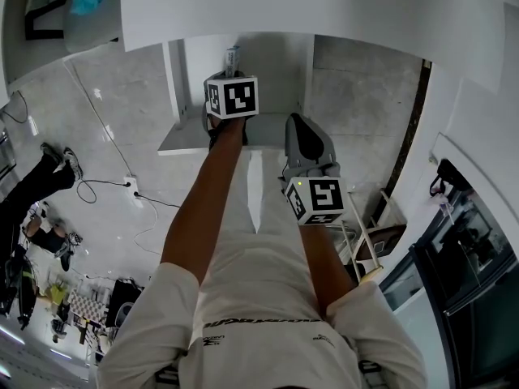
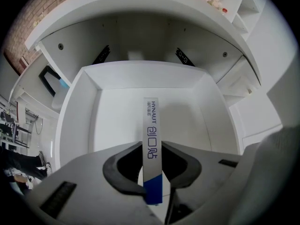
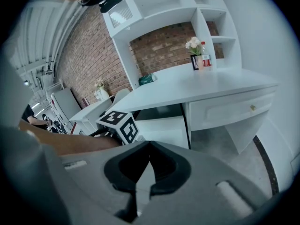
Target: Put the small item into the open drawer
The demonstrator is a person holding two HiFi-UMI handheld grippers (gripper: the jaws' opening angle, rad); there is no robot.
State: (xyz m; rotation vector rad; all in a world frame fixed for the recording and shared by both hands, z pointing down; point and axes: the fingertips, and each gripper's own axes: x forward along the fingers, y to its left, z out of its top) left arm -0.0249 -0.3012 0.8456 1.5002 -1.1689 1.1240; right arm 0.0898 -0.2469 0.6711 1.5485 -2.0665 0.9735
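Note:
A slim white box with a blue end is the small item, and my left gripper is shut on its blue end. It sticks out forward over the bare floor of the open white drawer. In the head view the left gripper reaches into the drawer under the desk, and the box pokes out beyond it. My right gripper hangs back at the right of the drawer; its jaws are shut on nothing. The right gripper view also shows the drawer.
The white desk top overhangs the drawer. A closed drawer sits to its right, and shelves with flowers stand on the desk. A cable lies on the grey floor at the left, near a person.

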